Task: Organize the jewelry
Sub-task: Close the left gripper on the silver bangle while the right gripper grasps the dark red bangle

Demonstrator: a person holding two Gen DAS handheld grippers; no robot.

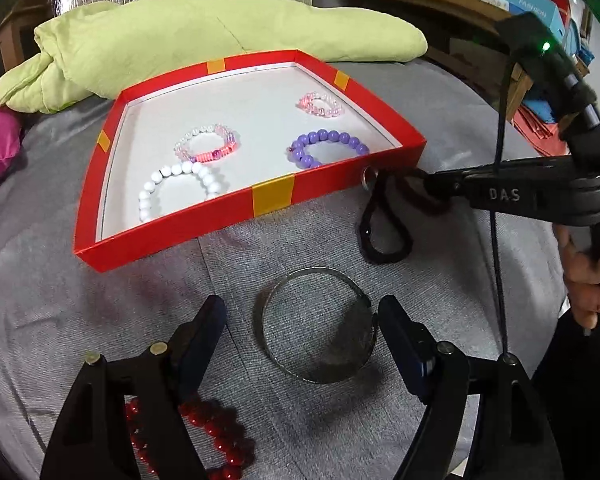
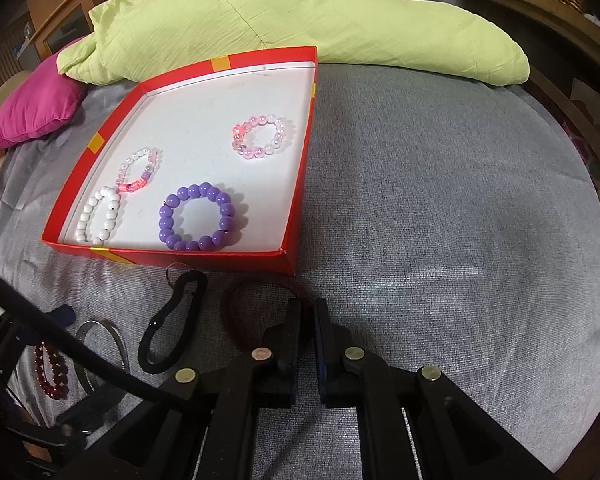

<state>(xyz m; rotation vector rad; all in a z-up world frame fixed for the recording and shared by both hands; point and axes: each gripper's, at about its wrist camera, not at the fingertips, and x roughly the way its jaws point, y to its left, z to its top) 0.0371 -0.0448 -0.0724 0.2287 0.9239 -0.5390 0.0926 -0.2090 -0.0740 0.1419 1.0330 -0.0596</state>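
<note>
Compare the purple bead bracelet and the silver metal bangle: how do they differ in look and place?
The purple bead bracelet is a ring of round beads; the silver metal bangle is one smooth thin band. The bracelet lies inside the red tray; the bangle lies outside it on the grey cloth, between the open left gripper's fingers. Both lie flat.

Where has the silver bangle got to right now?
The silver bangle lies on the grey cloth outside the red box, between the open left gripper fingers, with the red bead bracelet nearer the camera.
</note>
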